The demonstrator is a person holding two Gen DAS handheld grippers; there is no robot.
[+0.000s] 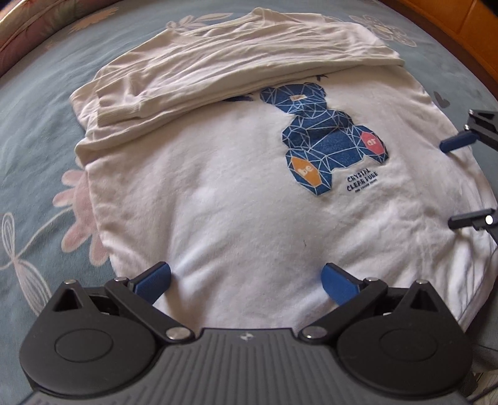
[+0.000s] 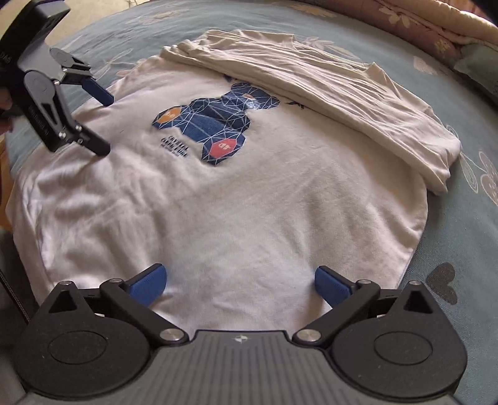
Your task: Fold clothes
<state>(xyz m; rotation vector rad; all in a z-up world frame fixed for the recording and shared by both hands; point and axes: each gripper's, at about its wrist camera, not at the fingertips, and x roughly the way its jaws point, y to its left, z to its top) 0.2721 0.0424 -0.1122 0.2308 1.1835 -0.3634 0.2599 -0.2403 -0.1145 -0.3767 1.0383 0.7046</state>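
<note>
On the blue flowered bedcover (image 1: 37, 131), your white shirt (image 1: 236, 218) lies spread flat with both grippers hovering open above it.

The shirt faces up, its blue bear print (image 1: 326, 137) showing, with small dark lettering (image 1: 358, 182) just beside the print. One sleeve (image 1: 218, 71) is folded across the top of the shirt and covers the upper edge of the print. Your left gripper (image 1: 246, 282) has its jaws spread wide over the plain lower cloth, gripping nothing. Your right gripper (image 2: 238, 280) is likewise wide open over the cloth, with nothing between its blue pads (image 2: 149, 283). At the far edge of the bedcover a quilt (image 2: 435, 28) lies bunched up.
</note>
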